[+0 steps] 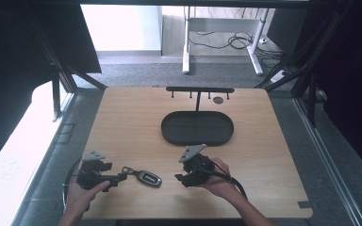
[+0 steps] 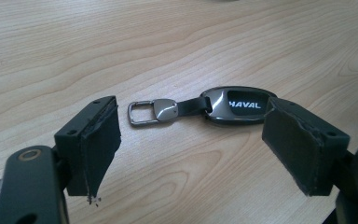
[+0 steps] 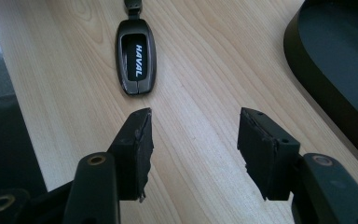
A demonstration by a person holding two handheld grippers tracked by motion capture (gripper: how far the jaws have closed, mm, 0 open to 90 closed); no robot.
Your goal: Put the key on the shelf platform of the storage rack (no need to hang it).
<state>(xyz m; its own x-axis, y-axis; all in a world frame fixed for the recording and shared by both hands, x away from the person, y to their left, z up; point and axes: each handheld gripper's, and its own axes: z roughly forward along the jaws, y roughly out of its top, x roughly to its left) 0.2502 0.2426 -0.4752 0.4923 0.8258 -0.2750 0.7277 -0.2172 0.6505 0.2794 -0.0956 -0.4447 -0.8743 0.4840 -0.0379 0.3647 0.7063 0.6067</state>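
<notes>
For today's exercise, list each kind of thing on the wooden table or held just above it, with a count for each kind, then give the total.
Car key fob with strap and metal clip: 1
Dark oval tray: 1
Black hook rack behind the tray: 1
Hand-held tools: 2, the left tool and the right tool, both with jaws apart, holding nothing
Total: 5

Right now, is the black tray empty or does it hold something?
Empty, as far as the high view shows: the tray has a bare dark floor, and the key fob lies outside it on the table.
</notes>
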